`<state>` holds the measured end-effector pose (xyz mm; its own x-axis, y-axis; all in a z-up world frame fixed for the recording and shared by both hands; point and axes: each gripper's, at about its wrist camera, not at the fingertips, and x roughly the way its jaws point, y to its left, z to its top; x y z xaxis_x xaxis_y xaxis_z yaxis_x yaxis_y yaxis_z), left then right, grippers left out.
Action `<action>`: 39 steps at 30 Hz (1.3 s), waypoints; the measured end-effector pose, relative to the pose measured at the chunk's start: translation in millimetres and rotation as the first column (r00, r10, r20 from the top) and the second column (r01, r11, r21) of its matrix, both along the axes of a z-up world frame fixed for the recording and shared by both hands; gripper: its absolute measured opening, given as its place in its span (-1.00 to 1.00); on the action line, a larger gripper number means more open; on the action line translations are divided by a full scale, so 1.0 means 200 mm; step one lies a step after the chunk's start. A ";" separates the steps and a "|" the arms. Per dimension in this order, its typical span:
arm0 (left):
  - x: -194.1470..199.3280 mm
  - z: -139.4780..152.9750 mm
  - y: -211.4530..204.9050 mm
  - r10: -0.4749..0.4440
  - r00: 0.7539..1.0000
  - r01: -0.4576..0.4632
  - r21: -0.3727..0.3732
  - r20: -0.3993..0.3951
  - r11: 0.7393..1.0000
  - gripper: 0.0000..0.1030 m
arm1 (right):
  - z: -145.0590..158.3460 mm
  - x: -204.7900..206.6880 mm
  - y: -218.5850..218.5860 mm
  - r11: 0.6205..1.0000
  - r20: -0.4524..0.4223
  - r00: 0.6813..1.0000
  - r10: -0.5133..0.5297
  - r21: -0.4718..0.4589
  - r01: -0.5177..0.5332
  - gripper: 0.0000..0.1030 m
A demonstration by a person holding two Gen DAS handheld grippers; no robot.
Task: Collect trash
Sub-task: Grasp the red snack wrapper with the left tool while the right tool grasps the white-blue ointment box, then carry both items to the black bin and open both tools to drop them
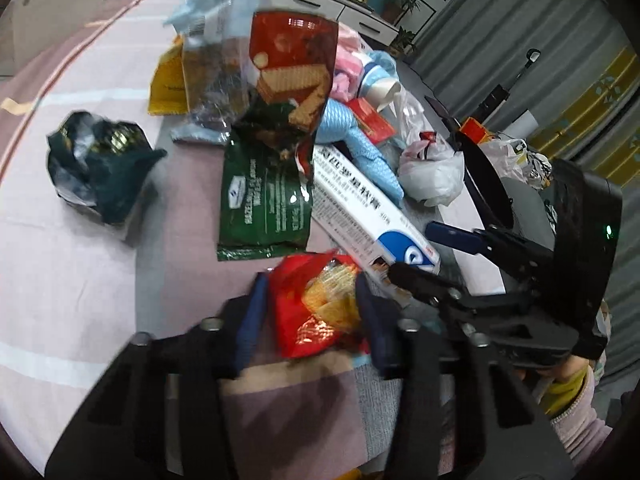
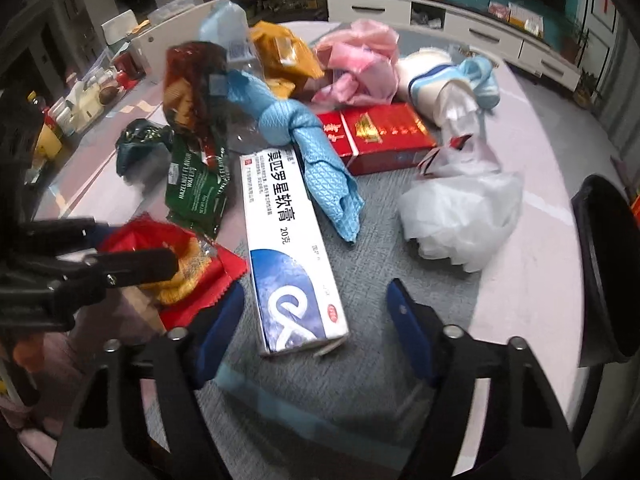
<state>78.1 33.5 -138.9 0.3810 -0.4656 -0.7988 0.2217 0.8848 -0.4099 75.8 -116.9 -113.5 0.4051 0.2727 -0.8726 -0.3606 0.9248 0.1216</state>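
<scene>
While my left gripper (image 1: 310,306) pinches a crinkled red snack wrapper (image 1: 320,304) at the table's (image 1: 72,280) near edge, my right gripper (image 2: 316,316) stands open around one white-and-blue ointment box (image 2: 290,248). Beyond lie one green wafer packet (image 2: 198,188), one blue cloth (image 2: 308,148) and one white plastic bag (image 2: 464,212).

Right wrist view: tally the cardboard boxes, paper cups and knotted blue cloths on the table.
Cardboard boxes: 2, the ointment box and the red box
Paper cups: 1, the paper cup
Knotted blue cloths: 1, the blue cloth
Total: 4
</scene>
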 end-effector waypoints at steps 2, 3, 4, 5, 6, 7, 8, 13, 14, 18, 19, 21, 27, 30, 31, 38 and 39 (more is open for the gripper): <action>0.00 -0.02 0.00 -0.003 1.000 0.003 -0.022 -0.012 1.000 -0.55 | -0.02 0.02 0.01 1.000 -0.014 1.000 -0.003 0.010 0.003 0.17; 0.00 -0.03 0.01 -0.003 1.000 0.002 -0.027 -0.012 1.000 -0.55 | -0.03 0.02 0.02 1.000 -0.014 1.000 0.000 0.010 0.000 0.09; 0.00 -0.03 0.01 -0.004 1.000 0.004 -0.027 -0.007 1.000 -0.59 | -0.02 0.02 0.03 1.000 0.000 1.000 0.005 0.005 -0.005 0.08; -0.01 -0.03 0.01 -0.004 1.000 0.004 -0.026 -0.001 1.000 -0.60 | -0.02 0.02 0.05 1.000 0.006 1.000 0.011 0.003 -0.011 0.02; -0.02 -0.01 0.02 -0.004 1.000 0.004 -0.030 0.003 1.000 -0.62 | -0.02 0.01 0.06 1.000 0.010 1.000 0.015 0.005 -0.015 -0.06; -0.03 -0.01 0.02 0.001 1.000 0.000 -0.034 0.008 0.999 -0.63 | -0.02 0.00 0.06 1.000 0.017 1.000 0.023 0.010 -0.023 -0.12; -0.03 -0.01 0.03 0.003 1.000 -0.002 -0.040 0.009 0.999 -0.64 | -0.02 0.00 0.07 0.999 0.022 0.999 0.030 0.012 -0.030 -0.24; -0.10 0.09 0.10 0.012 0.999 -0.010 -0.081 0.033 0.997 -0.70 | 0.05 -0.07 0.07 0.995 0.061 0.996 0.064 0.070 -0.068 -0.61; -0.12 0.11 0.11 0.012 0.999 -0.008 -0.086 0.044 0.996 -0.70 | 0.06 -0.08 0.07 0.994 0.063 0.996 0.064 0.082 -0.069 -0.68; -0.18 0.23 0.14 0.020 0.996 -0.010 -0.109 0.090 0.994 -0.70 | 0.11 -0.14 0.02 0.992 0.083 0.995 0.063 0.105 -0.072 -0.68; -0.20 0.26 0.15 0.026 0.995 -0.014 -0.116 0.099 0.993 -0.70 | 0.12 -0.15 0.01 0.994 0.094 0.994 0.054 0.094 -0.063 -0.68; -0.20 0.30 0.16 0.038 0.993 -0.023 -0.126 0.113 0.992 -0.70 | 0.14 -0.15 -0.04 0.993 0.105 0.994 0.024 0.110 -0.035 -0.69; -0.19 0.48 0.10 0.026 0.985 0.002 -0.165 0.169 0.986 -0.70 | 0.32 -0.23 -0.31 0.965 0.220 0.967 -0.128 0.252 0.070 -0.69; -0.14 0.57 -0.05 -0.013 0.975 0.049 -0.157 0.223 0.986 -0.70 | 0.38 -0.22 -0.48 0.940 0.241 0.939 -0.244 0.298 0.168 -0.69; -0.12 0.60 -0.11 -0.032 0.971 0.071 -0.157 0.237 0.985 -0.70 | 0.39 -0.22 -0.55 0.930 0.248 0.925 -0.287 0.302 0.208 -0.69; 0.08 0.65 -0.62 -0.156 0.948 0.193 -0.112 0.277 0.975 -0.69 | 0.38 -0.20 -0.91 0.853 0.261 0.819 -0.511 0.275 0.444 -0.68; 0.11 0.65 -0.69 -0.171 0.945 0.209 -0.110 0.280 0.972 -0.69 | 0.37 -0.19 -0.98 0.830 0.258 0.793 -0.552 0.264 0.492 -0.68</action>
